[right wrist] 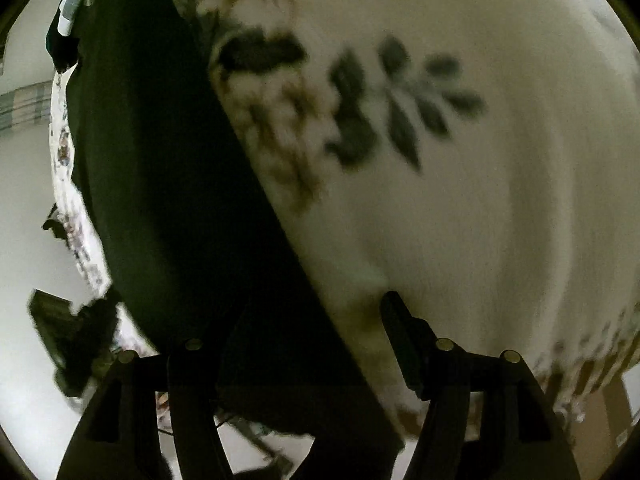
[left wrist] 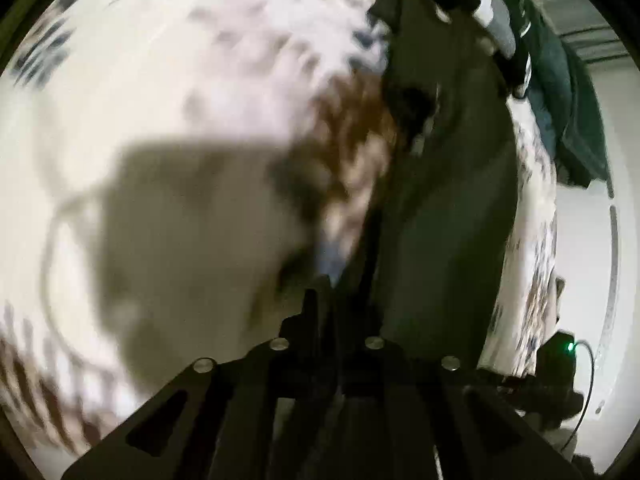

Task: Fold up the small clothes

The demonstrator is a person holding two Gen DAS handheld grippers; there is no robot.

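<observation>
A dark green garment (left wrist: 440, 200) lies stretched on a white floral bedspread (left wrist: 160, 80). My left gripper (left wrist: 340, 300) is shut on the near edge of the garment, its black fingers pinched together. In the right wrist view the same dark garment (right wrist: 160, 160) runs from the top left down between the fingers. My right gripper (right wrist: 308, 328) has its fingers apart; the right finger (right wrist: 404, 336) stands clear over the bedspread (right wrist: 480, 200), and the left finger is hidden against the dark cloth. Both views are blurred.
Other dark and striped clothes (left wrist: 500, 20) are piled at the far end of the bed. A dark teal cloth (left wrist: 568, 100) lies at the bed's right edge. A black device (left wrist: 560, 360) with a green light and a cable sits on the white floor.
</observation>
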